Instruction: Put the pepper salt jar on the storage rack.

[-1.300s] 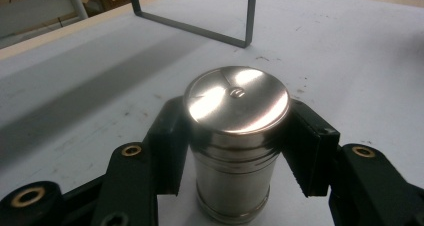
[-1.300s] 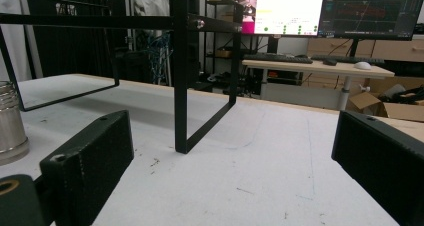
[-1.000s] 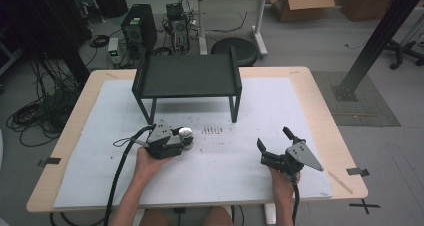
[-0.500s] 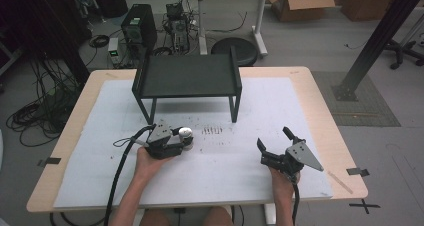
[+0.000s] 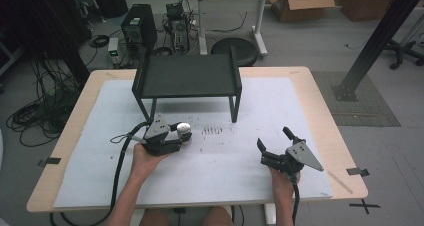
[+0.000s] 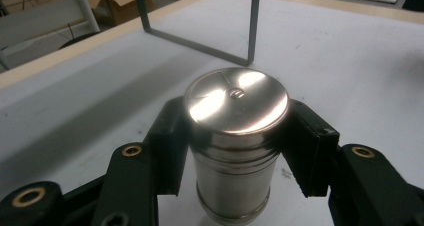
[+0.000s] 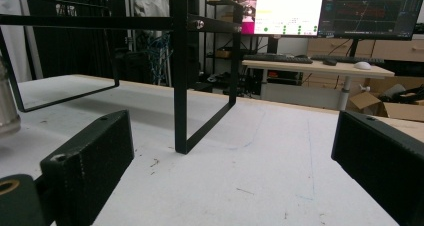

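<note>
1. You are pinching the shiny metal can [image 6: 235, 141] in your left gripper [image 5: 172, 138]; it is standing upright on the white mat [image 5: 220, 166], touching it.
2. The can's smooth side may be slipping if you are squeezing softly — it could tip.
3. Your right gripper [image 5: 272, 143] is sitting spread wide, holding nothing, well apart from the can.
4. The black rack [image 5: 186, 78] is waiting just behind — its legs could be bumping the can if you are pushing forward.
</note>
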`<state>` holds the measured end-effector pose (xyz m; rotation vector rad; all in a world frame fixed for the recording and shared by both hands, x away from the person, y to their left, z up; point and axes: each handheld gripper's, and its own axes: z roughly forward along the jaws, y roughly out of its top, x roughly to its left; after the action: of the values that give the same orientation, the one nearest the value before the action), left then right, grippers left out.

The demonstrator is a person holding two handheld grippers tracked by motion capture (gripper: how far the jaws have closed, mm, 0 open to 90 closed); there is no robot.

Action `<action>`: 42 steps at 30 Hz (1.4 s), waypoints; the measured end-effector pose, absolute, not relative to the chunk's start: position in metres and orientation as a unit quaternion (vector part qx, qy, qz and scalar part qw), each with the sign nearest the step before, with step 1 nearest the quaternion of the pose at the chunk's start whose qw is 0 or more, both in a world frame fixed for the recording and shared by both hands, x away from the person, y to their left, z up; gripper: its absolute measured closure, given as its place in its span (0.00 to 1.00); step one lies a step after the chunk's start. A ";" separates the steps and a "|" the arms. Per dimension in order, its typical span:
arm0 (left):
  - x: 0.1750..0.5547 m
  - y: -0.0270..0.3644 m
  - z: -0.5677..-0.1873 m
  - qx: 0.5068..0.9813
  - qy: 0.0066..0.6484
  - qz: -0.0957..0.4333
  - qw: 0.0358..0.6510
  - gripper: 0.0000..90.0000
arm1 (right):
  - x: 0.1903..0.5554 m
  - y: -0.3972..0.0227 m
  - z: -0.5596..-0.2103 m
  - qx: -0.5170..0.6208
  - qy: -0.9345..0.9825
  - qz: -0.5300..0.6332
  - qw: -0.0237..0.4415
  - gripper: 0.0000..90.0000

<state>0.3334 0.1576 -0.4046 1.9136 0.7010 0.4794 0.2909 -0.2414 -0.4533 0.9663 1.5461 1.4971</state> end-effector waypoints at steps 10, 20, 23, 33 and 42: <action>0.338 0.160 -0.366 0.790 0.290 0.200 0.501 0.54 | 0.291 -0.241 -0.453 0.379 0.606 0.586 0.381 0.03; 0.351 0.162 -0.325 0.784 0.285 0.210 0.510 0.54 | 0.291 -0.241 -0.453 0.379 0.606 0.587 0.381 0.03; 0.356 0.163 -0.316 0.783 0.283 0.214 0.512 0.54 | 0.291 -0.241 -0.453 0.379 0.606 0.587 0.381 0.03; 0.376 0.161 -0.292 0.779 0.286 0.225 0.510 0.54 | 0.291 -0.241 -0.453 0.379 0.605 0.587 0.382 0.03; 0.402 0.160 -0.282 0.775 0.299 0.232 0.506 0.54 | 0.291 -0.241 -0.453 0.379 0.606 0.586 0.381 0.03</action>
<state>0.4019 0.1601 -0.2821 1.8680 0.7223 0.5595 0.2911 -0.2414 -0.4532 0.9681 1.5467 1.4967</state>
